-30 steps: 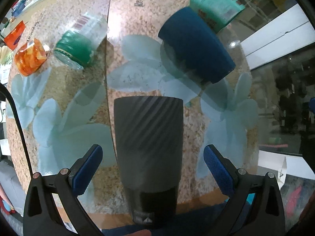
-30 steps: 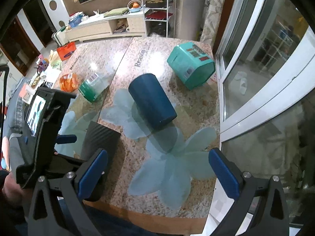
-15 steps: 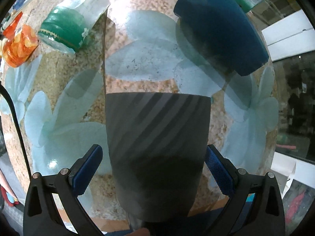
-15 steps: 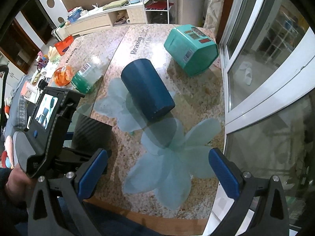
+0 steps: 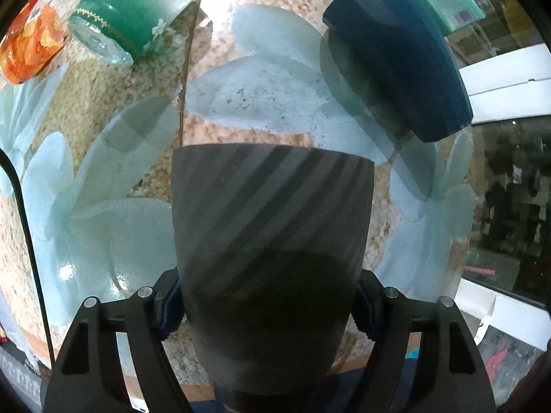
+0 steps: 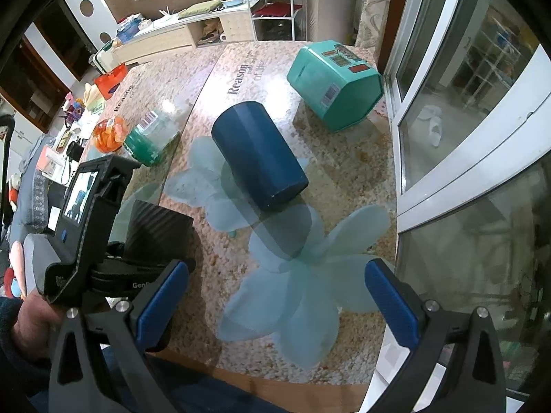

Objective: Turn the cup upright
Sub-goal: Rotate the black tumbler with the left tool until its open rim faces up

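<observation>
Left gripper (image 5: 268,301) clamped on black cup (image 5: 272,241) at table (image 6: 344,158) near edge. Right gripper (image 6: 275,296) wide open, holding nothing. Blue cup (image 6: 258,155) on its side mid-table; jar (image 6: 151,137) contents unclear.

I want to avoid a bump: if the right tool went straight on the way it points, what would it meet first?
Most likely the table top, around the pale flower print between its open fingers. Past that stands the dark blue cup, upside down; depth is hard to judge. The right tool holds nothing.

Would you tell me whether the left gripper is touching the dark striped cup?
Touching: in the left wrist view, both blue pads of the left gripper press the dark striped cup.
</observation>
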Motion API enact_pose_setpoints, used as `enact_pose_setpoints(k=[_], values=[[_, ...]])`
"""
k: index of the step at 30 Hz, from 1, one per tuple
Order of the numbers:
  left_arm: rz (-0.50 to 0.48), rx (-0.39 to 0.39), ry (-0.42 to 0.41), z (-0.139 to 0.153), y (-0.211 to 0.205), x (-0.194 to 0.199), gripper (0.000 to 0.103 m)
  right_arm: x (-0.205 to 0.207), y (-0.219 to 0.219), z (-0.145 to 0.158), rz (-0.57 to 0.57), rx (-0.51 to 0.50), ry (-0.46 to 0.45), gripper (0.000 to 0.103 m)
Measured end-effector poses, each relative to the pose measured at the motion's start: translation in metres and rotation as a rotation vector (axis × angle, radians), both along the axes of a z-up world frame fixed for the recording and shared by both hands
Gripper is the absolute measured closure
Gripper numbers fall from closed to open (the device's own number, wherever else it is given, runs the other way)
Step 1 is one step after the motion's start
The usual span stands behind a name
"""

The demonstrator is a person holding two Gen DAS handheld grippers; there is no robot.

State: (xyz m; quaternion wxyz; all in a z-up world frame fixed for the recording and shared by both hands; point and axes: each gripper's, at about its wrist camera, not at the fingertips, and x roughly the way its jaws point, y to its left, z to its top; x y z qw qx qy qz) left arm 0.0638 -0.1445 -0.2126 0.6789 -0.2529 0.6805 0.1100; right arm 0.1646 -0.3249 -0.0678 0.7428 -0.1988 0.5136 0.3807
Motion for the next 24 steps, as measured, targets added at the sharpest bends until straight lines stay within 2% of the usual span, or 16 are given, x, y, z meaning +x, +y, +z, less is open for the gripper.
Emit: enact_pose_setpoints(k=[4, 8, 15, 24], values=[[-0.006, -0.005, -0.030, 0.008, 0.007, -0.017, 0.023, -0.002, -0.002, 0.001, -0.013, 0.015, -0.003, 0.000], [-0.027, 0.021, -0.091, 0.028, 0.010, -0.028, 0.023, -0.006, -0.002, 0.003, -0.017, 0.028, -0.011, 0.000], [-0.077, 0.117, -0.287, 0.072, 0.012, -0.048, 0.023, -0.012, 0.000, 0.006, -0.010, 0.081, -0.009, 0.000], [-0.139, 0.245, -0.464, 0.113, -0.003, -0.077, 0.023, -0.026, 0.001, 0.014, 0.023, 0.151, 0.009, 0.000]])
